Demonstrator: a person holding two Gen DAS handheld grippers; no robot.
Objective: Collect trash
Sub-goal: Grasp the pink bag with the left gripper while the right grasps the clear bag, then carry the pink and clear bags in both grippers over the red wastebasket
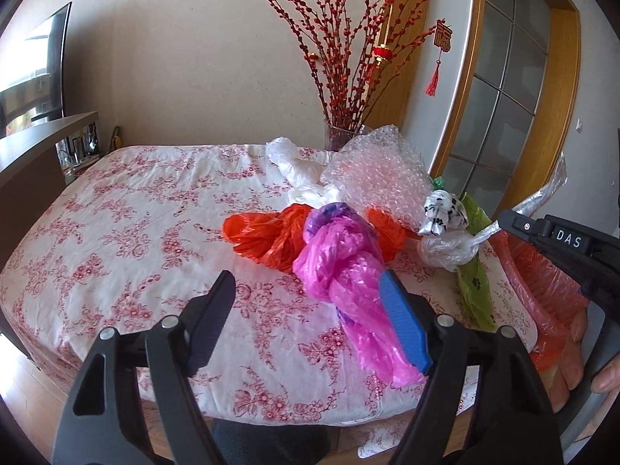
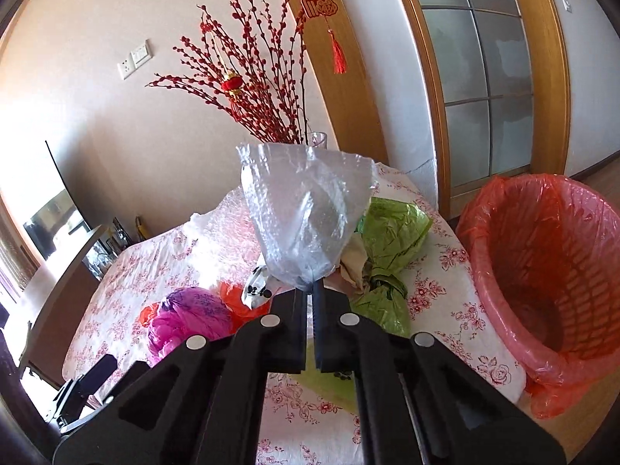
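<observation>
Crumpled plastic bags lie on a floral-cloth table (image 1: 116, 213). My left gripper (image 1: 306, 294) is open and low over the table's front, its right finger beside a pink bag (image 1: 341, 267). An orange bag (image 1: 267, 236), a bubble wrap sheet (image 1: 379, 178), a white bag (image 1: 294, 162) and a green bag (image 1: 474, 286) lie behind. My right gripper (image 2: 309, 290) is shut on a clear plastic bag (image 2: 306, 209) and holds it above the table; it also shows in the left wrist view (image 1: 449, 248). A basket lined with a red bag (image 2: 550, 271) stands at the table's right.
A glass vase with red branches (image 1: 345, 77) stands at the table's far edge. A dark shelf and a TV (image 1: 35, 73) are on the left. A wooden-framed glass door (image 1: 503, 97) is behind on the right.
</observation>
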